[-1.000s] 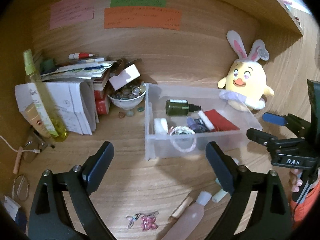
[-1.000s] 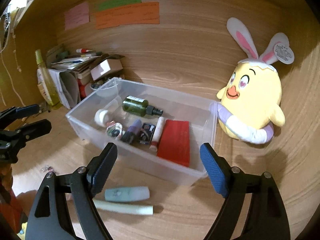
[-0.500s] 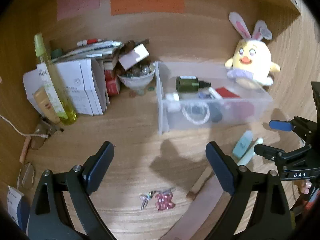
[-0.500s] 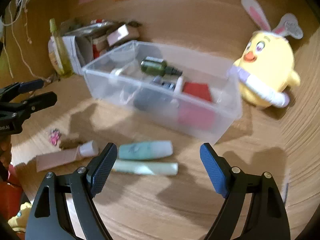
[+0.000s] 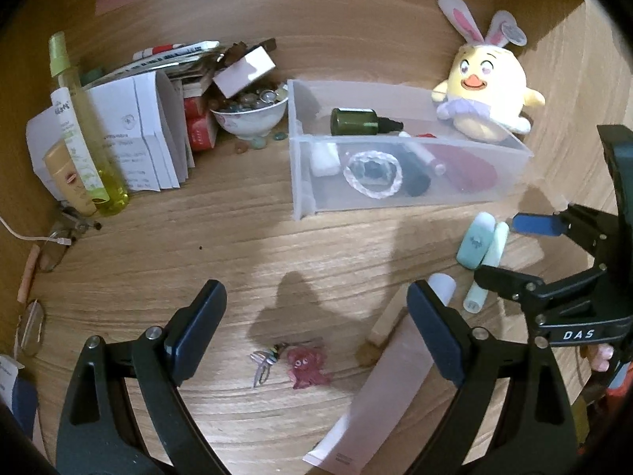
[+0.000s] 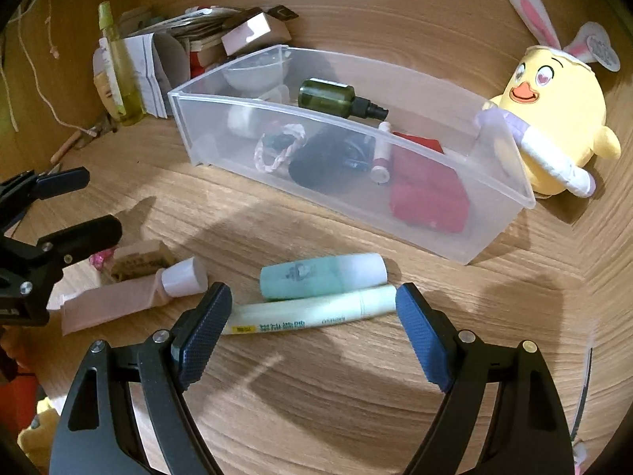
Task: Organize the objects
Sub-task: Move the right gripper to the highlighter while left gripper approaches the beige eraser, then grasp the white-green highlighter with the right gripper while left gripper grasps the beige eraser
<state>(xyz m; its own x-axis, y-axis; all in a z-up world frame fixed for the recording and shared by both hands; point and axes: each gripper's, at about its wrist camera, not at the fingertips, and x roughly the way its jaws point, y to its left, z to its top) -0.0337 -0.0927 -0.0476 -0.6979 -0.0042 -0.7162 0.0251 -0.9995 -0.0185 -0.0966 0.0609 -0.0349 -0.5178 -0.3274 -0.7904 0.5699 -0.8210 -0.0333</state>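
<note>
A clear plastic bin [image 6: 498, 182] stands on the wooden desk and holds a green dropper bottle [image 6: 328, 95], a red cloth, a beaded bracelet and small tubes. In front of the bin lie a teal bottle [image 6: 320, 275] and a pale green tube [image 6: 316, 316]. My right gripper [image 6: 312, 328] hovers open just over the pale green tube, and its pads do not press on it. A pink tube [image 5: 379, 403] with a white cap and a pink charm [image 5: 306, 364] lie under my left gripper [image 5: 316, 328], which is open and empty. Each gripper also shows in the other's view: left gripper [image 6: 79, 206], right gripper [image 5: 510, 251].
A yellow plush chick [image 6: 554, 118] with rabbit ears leans against the bin's right end. At the back left are a paper stack [image 5: 138, 134], a bowl of stones [image 5: 249, 114] and a yellow spray bottle [image 5: 87, 134]. Glasses and a cable lie at the far left. Wooden walls close the back and the right.
Both grippers have sunk and tipped downward. The loose tubes and the charm now fill the lower part of each view, and the bin sits higher in the picture. Both stay open.
</note>
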